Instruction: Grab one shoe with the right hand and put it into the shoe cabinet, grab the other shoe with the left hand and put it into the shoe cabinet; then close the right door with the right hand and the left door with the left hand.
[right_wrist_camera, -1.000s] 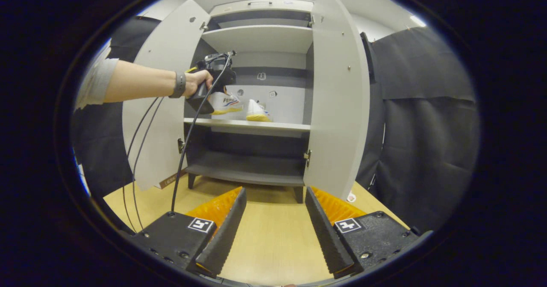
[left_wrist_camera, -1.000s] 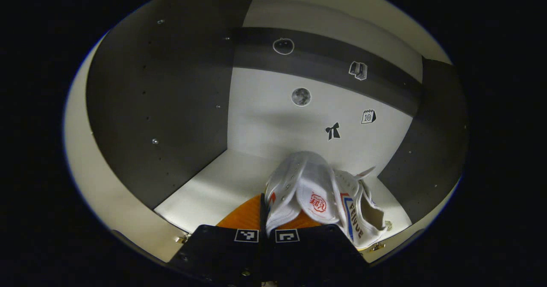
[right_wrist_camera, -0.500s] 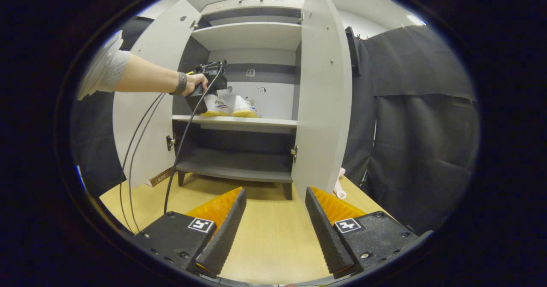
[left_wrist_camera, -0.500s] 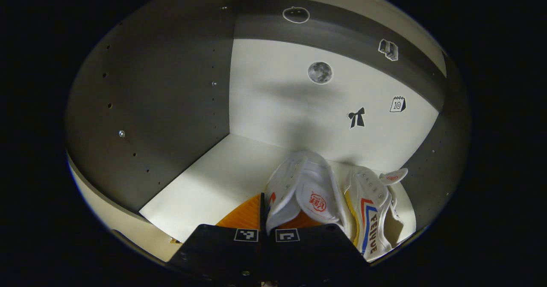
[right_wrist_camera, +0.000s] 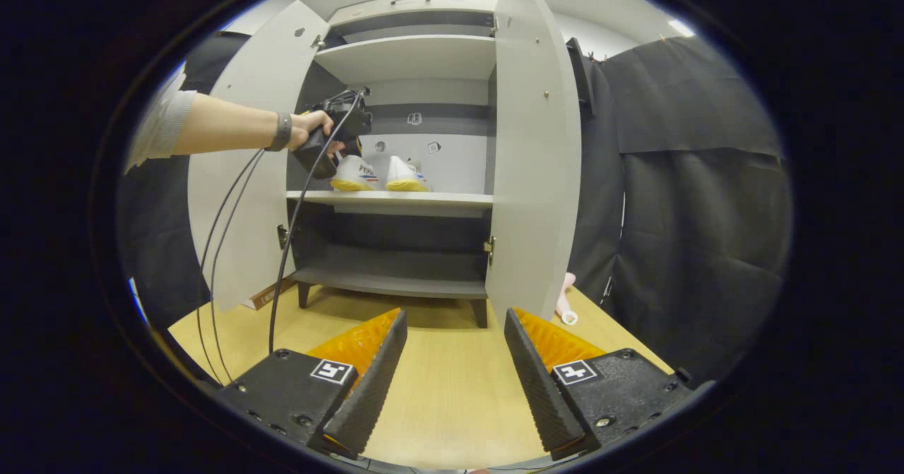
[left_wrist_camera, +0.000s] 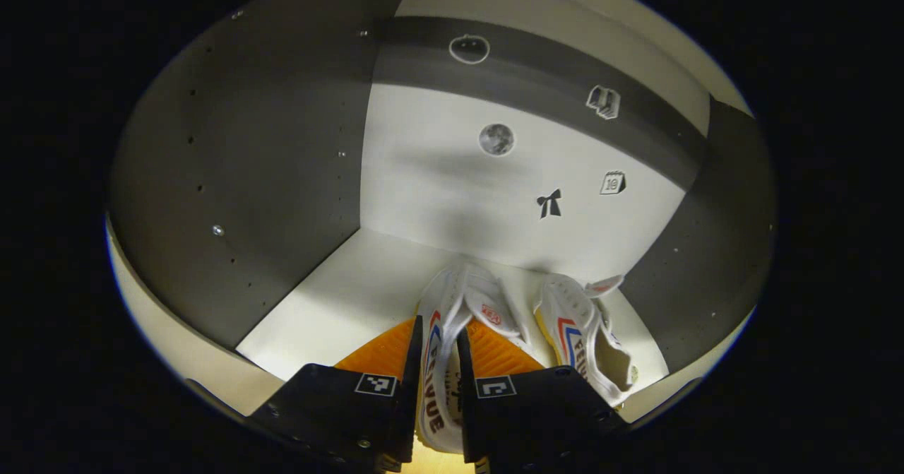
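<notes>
Your left gripper (left_wrist_camera: 434, 361) is clamping one white shoe (left_wrist_camera: 439, 368) on the cabinet's middle shelf (right_wrist_camera: 395, 200) beside the other shoe (left_wrist_camera: 586, 336), while your right gripper (right_wrist_camera: 452, 368) is hanging wide apart, empty.

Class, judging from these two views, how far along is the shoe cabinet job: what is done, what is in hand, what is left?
Done: one shoe lies on the middle shelf. In hand: the left tongs stand around the second shoe on that shelf; whether they press it is unclear. Left: freeing it, then shutting the right door with the open right tongs and the left door.
</notes>
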The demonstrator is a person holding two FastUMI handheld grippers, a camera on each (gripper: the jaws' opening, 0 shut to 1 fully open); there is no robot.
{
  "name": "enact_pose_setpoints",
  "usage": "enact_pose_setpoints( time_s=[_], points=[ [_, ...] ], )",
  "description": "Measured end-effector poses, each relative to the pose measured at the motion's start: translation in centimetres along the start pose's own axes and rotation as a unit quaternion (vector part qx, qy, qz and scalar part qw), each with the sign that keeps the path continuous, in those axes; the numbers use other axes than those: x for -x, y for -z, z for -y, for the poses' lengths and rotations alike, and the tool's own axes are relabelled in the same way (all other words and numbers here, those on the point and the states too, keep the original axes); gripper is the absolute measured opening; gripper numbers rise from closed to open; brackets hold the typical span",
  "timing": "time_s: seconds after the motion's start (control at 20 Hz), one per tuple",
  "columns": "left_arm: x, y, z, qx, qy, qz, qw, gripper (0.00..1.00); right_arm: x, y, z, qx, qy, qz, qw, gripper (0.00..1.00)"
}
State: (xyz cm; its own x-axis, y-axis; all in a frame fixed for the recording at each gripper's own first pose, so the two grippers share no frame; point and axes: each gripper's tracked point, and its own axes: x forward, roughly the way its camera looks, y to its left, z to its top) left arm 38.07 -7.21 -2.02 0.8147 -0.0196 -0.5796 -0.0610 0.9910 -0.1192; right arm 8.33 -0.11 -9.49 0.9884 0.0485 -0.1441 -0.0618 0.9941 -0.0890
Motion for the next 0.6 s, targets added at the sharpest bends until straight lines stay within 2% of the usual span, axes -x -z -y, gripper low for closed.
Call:
enact_pose_setpoints(
  time_s=[0.1,0.25,0.45,0.6],
  points=[
    [2.9,-0.6,1.0,-0.004,0.039,0.032,0.999,0.26,0.1,-0.2,-0.1,0.002,-0.003,0.003,1.0,0.88],
    [8.9,-0.4,1.4,-0.042,0.081,0.094,0.991,0.26,0.6,-0.5,-0.3,0.003,-0.013,0.004,1.0,0.88],
    [17.6,4.4,1.1,-0.066,0.127,0.156,0.977,0.29,1.7,-1.3,-0.1,0.02,-0.017,0.009,1.0,0.88],
    [22.6,9.5,-0.8,-0.072,0.127,0.197,0.97,0.29,2.6,-2.2,-0.4,0.016,-0.028,0.015,0.999,0.88]
  ],
)
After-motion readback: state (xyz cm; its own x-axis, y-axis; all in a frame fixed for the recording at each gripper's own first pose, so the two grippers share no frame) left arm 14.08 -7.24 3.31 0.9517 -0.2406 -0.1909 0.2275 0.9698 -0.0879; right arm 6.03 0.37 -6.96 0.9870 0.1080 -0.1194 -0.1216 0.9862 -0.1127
